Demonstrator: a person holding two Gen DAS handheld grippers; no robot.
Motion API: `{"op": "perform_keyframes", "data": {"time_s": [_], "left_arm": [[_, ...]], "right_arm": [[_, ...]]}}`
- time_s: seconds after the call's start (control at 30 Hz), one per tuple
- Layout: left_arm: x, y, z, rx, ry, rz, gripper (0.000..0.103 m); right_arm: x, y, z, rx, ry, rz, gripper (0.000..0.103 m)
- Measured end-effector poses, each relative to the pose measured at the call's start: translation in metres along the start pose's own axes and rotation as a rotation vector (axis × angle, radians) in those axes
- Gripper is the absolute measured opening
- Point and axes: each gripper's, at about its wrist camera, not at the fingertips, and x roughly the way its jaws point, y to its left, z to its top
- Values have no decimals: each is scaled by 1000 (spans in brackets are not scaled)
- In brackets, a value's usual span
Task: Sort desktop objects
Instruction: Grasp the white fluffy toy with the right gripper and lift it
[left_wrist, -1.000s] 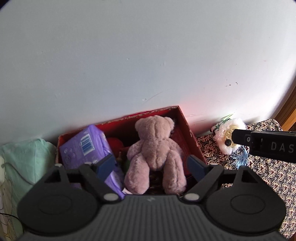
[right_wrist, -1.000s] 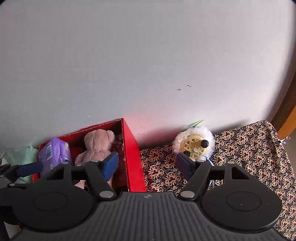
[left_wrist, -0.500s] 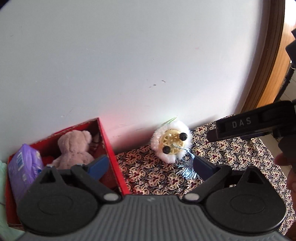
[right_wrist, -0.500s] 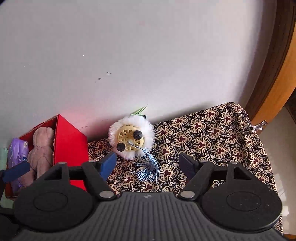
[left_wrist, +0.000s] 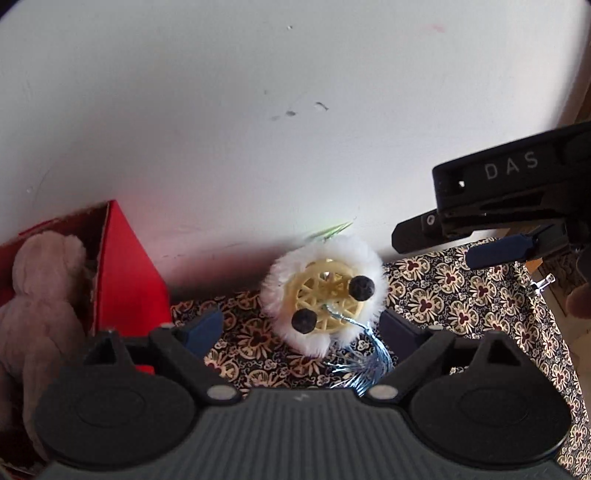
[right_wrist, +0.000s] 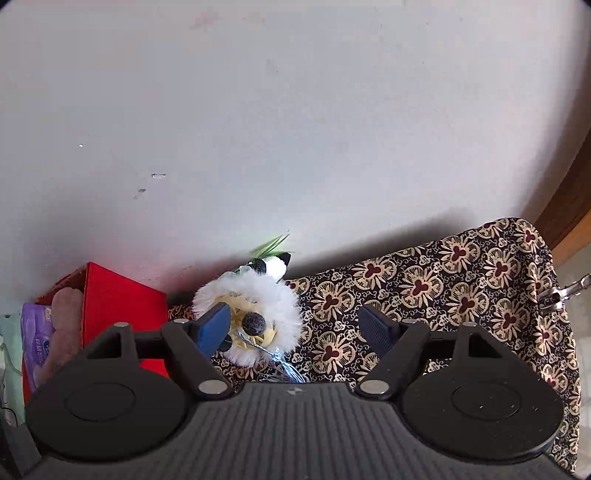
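A white fluffy toy (left_wrist: 325, 291) with a yellow lattice ball, two black pompoms and a blue tinsel tassel (left_wrist: 364, 362) lies on the patterned cloth by the wall. My left gripper (left_wrist: 301, 328) hovers just short of it, jaws wide and closing slightly; the toy's near edge lies between the tips, untouched. My right gripper (right_wrist: 295, 328) is opening. Its left finger (right_wrist: 214, 326) overlaps the toy (right_wrist: 266, 295), and only cloth lies between the pads. In the left wrist view the right gripper (left_wrist: 509, 206) hangs to the upper right of the toy.
A red box (left_wrist: 125, 277) to the left holds a pink teddy bear (left_wrist: 37, 306) and a purple pack (right_wrist: 35, 332). The floral tablecloth (right_wrist: 461, 288) ends at the right by a metal clip (right_wrist: 565, 291). The white wall stands close behind.
Both views swung right from the red box to the fluffy toy and dropped closer to it. The right gripper's fingers spread wider.
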Motion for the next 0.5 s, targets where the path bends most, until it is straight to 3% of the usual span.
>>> {"op": "perform_keyframes", "data": {"time_s": [0.23, 0.5], "left_arm": [[32, 10, 6, -31, 43, 1, 93], [59, 11, 8, -46, 95, -61, 92]], "right_arm": [[43, 4, 23, -5, 46, 22, 79], [87, 9, 35, 10, 116, 33, 79]]}}
